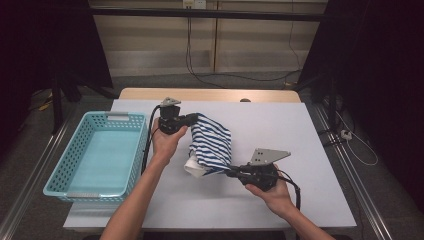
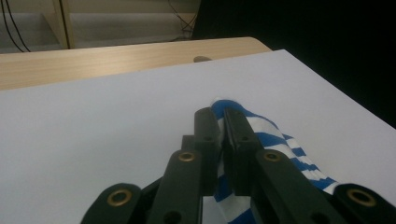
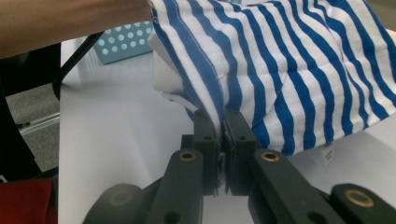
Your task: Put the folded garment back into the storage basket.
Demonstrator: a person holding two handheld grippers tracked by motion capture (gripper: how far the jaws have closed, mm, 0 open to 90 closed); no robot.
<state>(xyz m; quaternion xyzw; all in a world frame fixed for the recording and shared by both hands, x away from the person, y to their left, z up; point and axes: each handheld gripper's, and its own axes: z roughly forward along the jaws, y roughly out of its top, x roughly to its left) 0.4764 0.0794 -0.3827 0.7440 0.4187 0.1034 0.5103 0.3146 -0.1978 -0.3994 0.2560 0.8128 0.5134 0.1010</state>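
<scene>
A blue-and-white striped garment hangs stretched between my two grippers above the white table. My left gripper holds its far corner, jaws shut on the cloth. My right gripper holds the near lower edge, its jaws pinching a fold of the striped garment. A white part of the cloth sags toward the table below the garment's left side. In the left gripper view the left gripper grips the striped hem; in the right gripper view the right gripper does the same.
A light blue plastic basket stands at the table's left edge, with nothing in it. A wooden table edge runs along the far side. Cables lie on the floor beyond. Black frames stand at both sides.
</scene>
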